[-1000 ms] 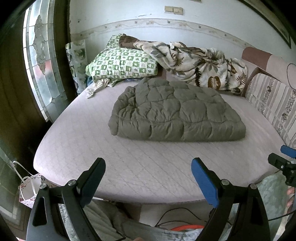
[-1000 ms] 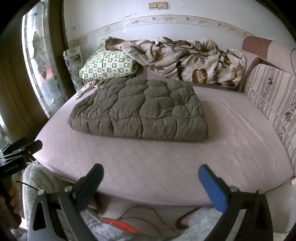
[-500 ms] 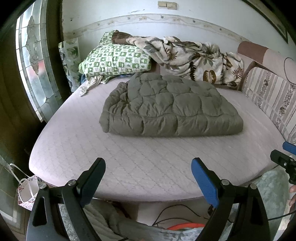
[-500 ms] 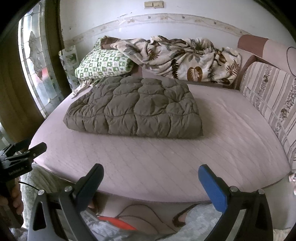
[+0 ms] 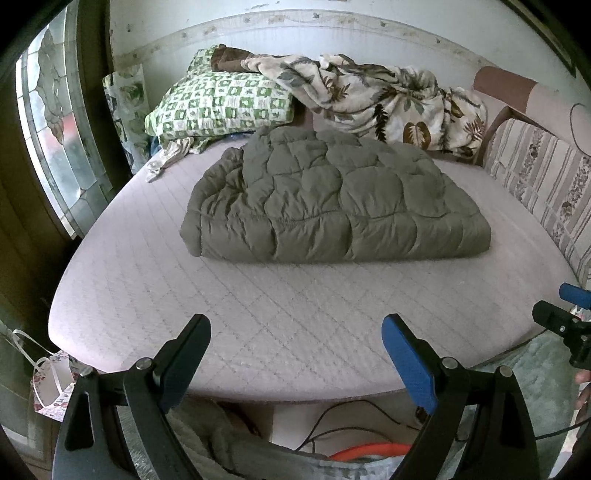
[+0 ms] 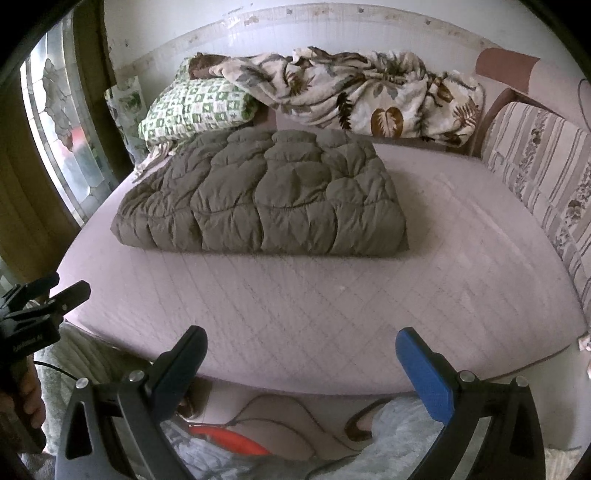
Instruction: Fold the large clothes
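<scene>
My left gripper (image 5: 295,354) and right gripper (image 6: 301,363) both hang with fingers spread wide, gripping nothing, over the mattress (image 5: 258,314) edge. The folded olive quilted coat (image 5: 332,199) lies ahead of both, well apart from them.

A broad bed with a pale lilac quilted mattress cover (image 5: 280,317) spreads ahead of the tongs, backed by a white wall with a patterned border strip (image 5: 332,22). Left of them, daylight comes through a leaded stained-glass window (image 5: 55,147); to the right runs a striped floral padded side panel (image 6: 546,177).
</scene>
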`<move>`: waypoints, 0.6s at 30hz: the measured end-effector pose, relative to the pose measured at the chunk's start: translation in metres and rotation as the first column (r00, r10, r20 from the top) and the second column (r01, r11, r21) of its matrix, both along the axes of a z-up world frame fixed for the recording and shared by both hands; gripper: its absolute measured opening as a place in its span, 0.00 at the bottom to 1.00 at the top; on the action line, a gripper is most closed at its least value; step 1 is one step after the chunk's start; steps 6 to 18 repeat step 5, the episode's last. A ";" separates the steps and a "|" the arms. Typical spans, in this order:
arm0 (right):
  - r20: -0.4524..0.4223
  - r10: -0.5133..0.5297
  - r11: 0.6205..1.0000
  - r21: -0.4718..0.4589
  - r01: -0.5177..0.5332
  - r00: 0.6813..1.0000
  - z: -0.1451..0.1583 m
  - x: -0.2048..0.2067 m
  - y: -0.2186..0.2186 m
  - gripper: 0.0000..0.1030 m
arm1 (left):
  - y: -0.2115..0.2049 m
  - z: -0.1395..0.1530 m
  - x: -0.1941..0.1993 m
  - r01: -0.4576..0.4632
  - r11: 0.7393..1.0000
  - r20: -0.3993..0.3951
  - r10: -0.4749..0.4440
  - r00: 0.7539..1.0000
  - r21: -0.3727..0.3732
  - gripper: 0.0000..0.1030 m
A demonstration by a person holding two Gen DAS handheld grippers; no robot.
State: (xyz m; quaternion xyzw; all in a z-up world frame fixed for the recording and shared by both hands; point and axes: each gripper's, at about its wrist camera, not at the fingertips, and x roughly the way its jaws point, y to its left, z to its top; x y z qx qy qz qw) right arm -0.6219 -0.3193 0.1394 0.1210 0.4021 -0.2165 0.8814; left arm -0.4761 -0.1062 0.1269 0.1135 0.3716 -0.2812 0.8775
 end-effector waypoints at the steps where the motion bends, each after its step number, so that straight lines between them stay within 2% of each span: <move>1: -0.003 0.000 1.000 0.001 0.000 1.000 -0.001 0.002 -0.001 1.00 | -0.001 0.000 0.002 -0.001 1.000 -0.001 0.001 1.000 -0.001 0.91; 5: -0.022 -0.001 1.000 0.011 0.001 1.000 -0.006 0.014 -0.009 1.00 | -0.005 -0.002 0.009 0.006 1.000 -0.004 -0.006 1.000 0.005 0.91; 18: -0.022 -0.001 1.000 0.011 0.001 1.000 -0.006 0.014 -0.009 1.00 | -0.005 -0.002 0.009 0.006 1.000 -0.004 -0.006 1.000 0.005 0.91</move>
